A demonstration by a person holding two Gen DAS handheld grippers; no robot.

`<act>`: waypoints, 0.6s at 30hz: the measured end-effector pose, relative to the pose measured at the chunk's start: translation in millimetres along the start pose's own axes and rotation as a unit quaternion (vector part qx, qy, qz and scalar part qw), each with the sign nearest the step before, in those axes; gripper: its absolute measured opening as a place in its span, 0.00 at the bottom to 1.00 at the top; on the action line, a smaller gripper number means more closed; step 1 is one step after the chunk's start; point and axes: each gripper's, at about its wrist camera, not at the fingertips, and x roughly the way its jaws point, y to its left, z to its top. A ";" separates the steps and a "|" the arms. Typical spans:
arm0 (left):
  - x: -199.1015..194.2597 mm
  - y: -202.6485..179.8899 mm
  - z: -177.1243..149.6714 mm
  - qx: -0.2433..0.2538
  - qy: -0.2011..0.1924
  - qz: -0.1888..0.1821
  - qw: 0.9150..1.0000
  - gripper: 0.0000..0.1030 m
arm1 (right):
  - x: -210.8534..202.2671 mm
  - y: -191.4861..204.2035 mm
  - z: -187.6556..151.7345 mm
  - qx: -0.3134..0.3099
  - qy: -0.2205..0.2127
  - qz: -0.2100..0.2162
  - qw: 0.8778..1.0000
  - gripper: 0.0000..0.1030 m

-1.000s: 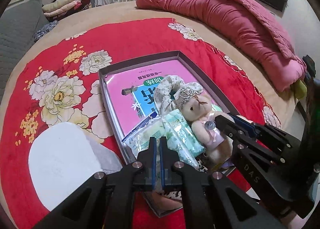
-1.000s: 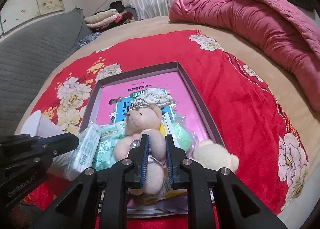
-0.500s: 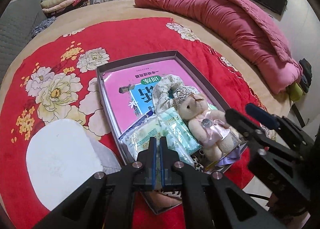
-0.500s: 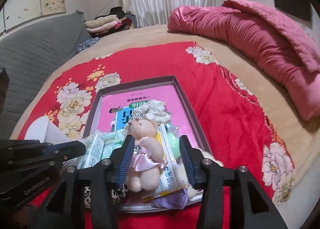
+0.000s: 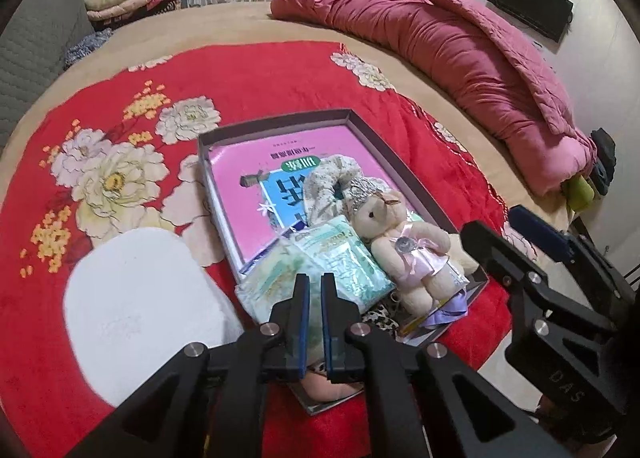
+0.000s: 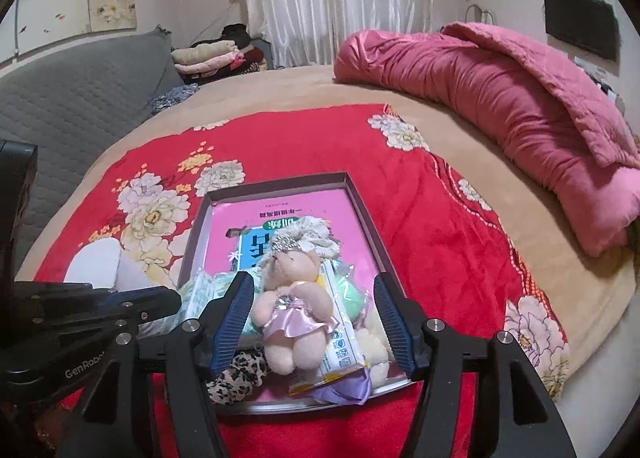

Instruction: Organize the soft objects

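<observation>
A grey box tray (image 5: 280,119) lies on the red flowered blanket with a pink book in it. At its near end are piled a teddy bear in a pink dress (image 5: 400,246) (image 6: 296,298), green tissue packs (image 5: 340,262), a floral cloth ring (image 5: 332,178) and a leopard-print piece (image 6: 236,374). My right gripper (image 6: 312,282) hovers above the bear, its jaws opening, the bear lying below and between them untouched. My left gripper (image 5: 315,286) hangs over the tissue packs, its jaws just starting to part by a narrow slit, with nothing between them.
A white soft pad (image 5: 136,298) lies on the blanket (image 5: 260,74) left of the tray. A rolled pink quilt (image 5: 460,46) runs along the bed's far right. Folded clothes (image 5: 120,2) and a grey padded headboard (image 6: 80,90) are at the back left.
My right gripper has let go of the teddy bear, opened wide and lifted back from it. The bear now lies in the tray. My left gripper has stayed about where it was.
</observation>
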 end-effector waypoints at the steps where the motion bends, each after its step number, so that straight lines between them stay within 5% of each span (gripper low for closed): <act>1: -1.9 0.6 -0.4 -0.001 -0.001 0.001 1.000 0.09 | -3.0 2.4 0.5 -0.004 -0.005 -0.004 1.000 0.63; 8: -20.6 3.0 -4.6 -0.006 -0.013 -0.004 1.000 0.37 | -23.6 8.4 1.9 -0.011 -0.028 -0.024 0.999 0.71; 18: -67.6 10.0 -22.4 -0.012 -0.065 0.001 0.998 0.52 | -63.2 21.0 -13.9 0.027 -0.049 -0.027 0.998 0.74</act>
